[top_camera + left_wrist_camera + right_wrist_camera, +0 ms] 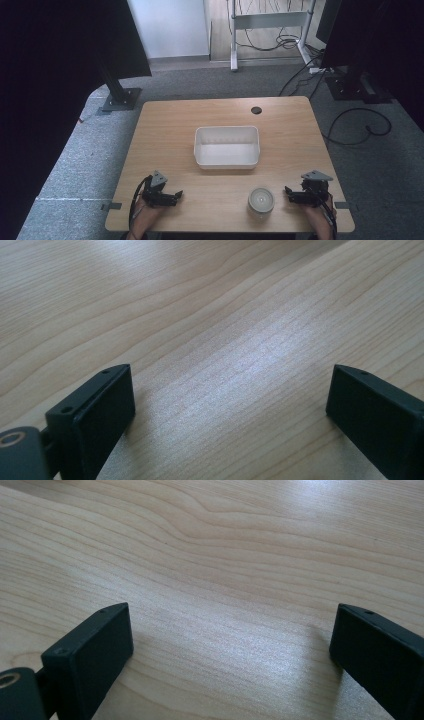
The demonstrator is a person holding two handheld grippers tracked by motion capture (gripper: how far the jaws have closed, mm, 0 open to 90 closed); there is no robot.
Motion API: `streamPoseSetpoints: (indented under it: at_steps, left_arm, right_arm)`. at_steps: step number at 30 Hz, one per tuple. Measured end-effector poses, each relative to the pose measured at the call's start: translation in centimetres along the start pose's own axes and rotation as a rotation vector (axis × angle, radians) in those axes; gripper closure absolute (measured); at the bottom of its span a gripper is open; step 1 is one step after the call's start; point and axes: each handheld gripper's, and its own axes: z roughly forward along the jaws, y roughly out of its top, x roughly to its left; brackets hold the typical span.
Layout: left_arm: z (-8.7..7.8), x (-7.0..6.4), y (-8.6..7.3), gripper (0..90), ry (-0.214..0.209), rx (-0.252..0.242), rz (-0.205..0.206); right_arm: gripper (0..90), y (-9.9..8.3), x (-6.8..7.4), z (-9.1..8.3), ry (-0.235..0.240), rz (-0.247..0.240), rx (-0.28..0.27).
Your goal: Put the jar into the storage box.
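At the near left edge of the desk [165,120] the left gripper [172,195] rests low on the wood, its jaws spread wide and pointing inward toward the middle. In the left gripper view the two black jaws stand far apart with bare wood grain between them and nothing held.

Toward the middle and farther back sits a white rectangular plastic bin [227,161], open on top and empty as far as can be seen, its long axis running across the desk from left to right. It lies well apart from both grippers, roughly midway between them but deeper on the desk.

Nearer the front edge, right of centre, stands a small round white container [261,201], seen from above so that only its circular top shows; whether that is a lid or a roll end cannot be told. It stands upright, so it offers no long axis to line up with, only its round side.

Just beside it on the right is the right gripper [291,194], jaws likewise spread wide and empty, pointing left at the container. The right gripper view shows plain wood between its jaws. The right hand is clearly the nearer one, and the container lies straight along its jaws' line, to the left; a short sideways reach looks like all the grasp would need.
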Motion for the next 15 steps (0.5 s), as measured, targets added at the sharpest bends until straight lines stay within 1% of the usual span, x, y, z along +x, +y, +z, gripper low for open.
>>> streamPoseSetpoints:
  at_steps: [8, 12, 15]
  left_arm:
    - [-0.2, -0.6, 0.0, 5.9, -0.006, 0.006, 0.021]
    - [-0.4, -1.0, 0.1, 5.9, -0.011, 0.001, 0.033]
    - [-0.6, -1.2, 0.2, 6.0, -0.024, -0.008, 0.037]
  right_arm:
    - [3.2, 0.0, 0.0, 0.0, 0.0, 0.0, 0.0]
    - [3.1, 0.0, 0.0, 0.0, 0.0, 0.0, 0.0]
    - [3.2, 0.0, 0.0, 0.0, 0.001, 0.0, 0.0]
